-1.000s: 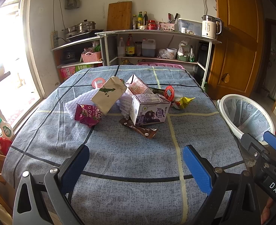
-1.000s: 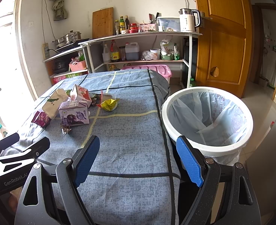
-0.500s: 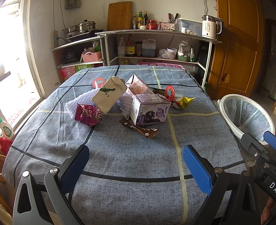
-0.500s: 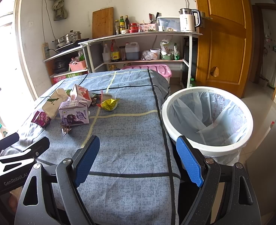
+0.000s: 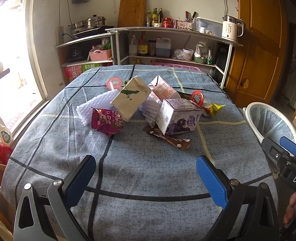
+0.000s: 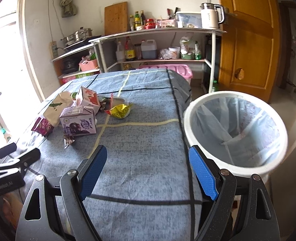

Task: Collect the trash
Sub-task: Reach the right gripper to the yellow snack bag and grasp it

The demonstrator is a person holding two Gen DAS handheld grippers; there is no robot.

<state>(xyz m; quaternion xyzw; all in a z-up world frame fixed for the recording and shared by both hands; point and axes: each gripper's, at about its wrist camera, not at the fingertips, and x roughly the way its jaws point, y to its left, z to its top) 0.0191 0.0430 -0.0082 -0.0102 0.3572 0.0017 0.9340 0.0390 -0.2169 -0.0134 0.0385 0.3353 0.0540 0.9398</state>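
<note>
A pile of trash lies mid-table: a purple milk carton [image 5: 177,117] [image 6: 78,121], a tan paper bag [image 5: 129,98], a magenta snack wrapper [image 5: 106,121], a brown wrapper [image 5: 168,138], a pink carton [image 5: 164,90], white foam netting [image 5: 87,108], a yellow wrapper [image 5: 215,108] [image 6: 120,108] and a red lid [image 5: 197,96]. A white bin [image 6: 236,132] [image 5: 272,120] with a clear liner stands off the table's right edge. My left gripper [image 5: 145,172] is open and empty over the near table. My right gripper [image 6: 148,168] is open and empty beside the bin.
The table has a blue checked cloth [image 5: 139,160]. Shelves [image 5: 168,40] with bottles, pots and a kettle stand behind it. A wooden door [image 5: 258,40] is at the right, a bright window [image 5: 5,60] at the left. A pink lidded box [image 6: 168,69] sits behind the table.
</note>
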